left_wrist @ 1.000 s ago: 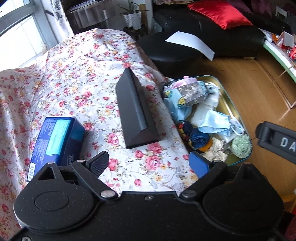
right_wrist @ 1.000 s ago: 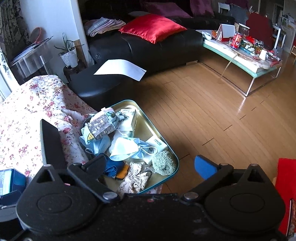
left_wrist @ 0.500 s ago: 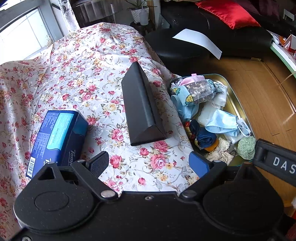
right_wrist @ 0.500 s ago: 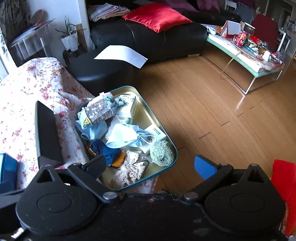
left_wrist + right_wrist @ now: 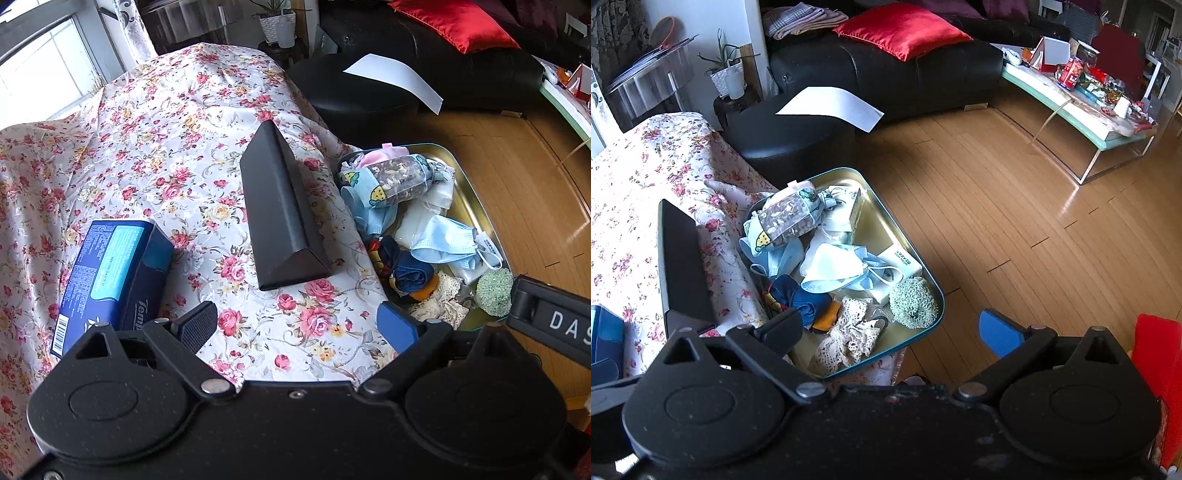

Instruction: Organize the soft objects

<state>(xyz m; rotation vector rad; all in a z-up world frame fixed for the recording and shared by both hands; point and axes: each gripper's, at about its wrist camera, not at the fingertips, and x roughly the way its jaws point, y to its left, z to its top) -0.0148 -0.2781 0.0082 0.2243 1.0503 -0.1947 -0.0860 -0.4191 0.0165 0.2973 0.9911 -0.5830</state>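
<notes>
Left gripper (image 5: 299,325): fingers spread wide, nothing between them, held above the flowered cloth (image 5: 155,155) near its front edge. Right gripper (image 5: 892,330): likewise spread and empty, held over the near end of the metal tray (image 5: 875,221), its black finger (image 5: 783,328) in front of the tray's near corner and its blue finger (image 5: 999,338) out over the wooden floor (image 5: 1015,229). Part of the right gripper's body shows at the right edge of the left wrist view, just beside the tray. The soft objects lie heaped in the tray, which rests at the right edge of the cloth-covered surface: a pale blue face mask (image 5: 842,271) across the middle, a green knitted ball (image 5: 914,302) at the near right corner, a cream lace piece (image 5: 849,339) next to it at the near end, a dark blue folded cloth (image 5: 798,297) on the near left side, and a clear pouch of brownish contents (image 5: 792,218) lying on a light blue printed cloth (image 5: 757,236) at the far left. On the cloth, left of the tray, lies a black triangular box (image 5: 280,218); further left, well apart from it, a blue tissue box (image 5: 110,273). Beyond the tray: a black ottoman (image 5: 786,129) with a white sheet of paper (image 5: 831,107) on it, then a black sofa (image 5: 886,74) with a red cushion (image 5: 901,29).
</notes>
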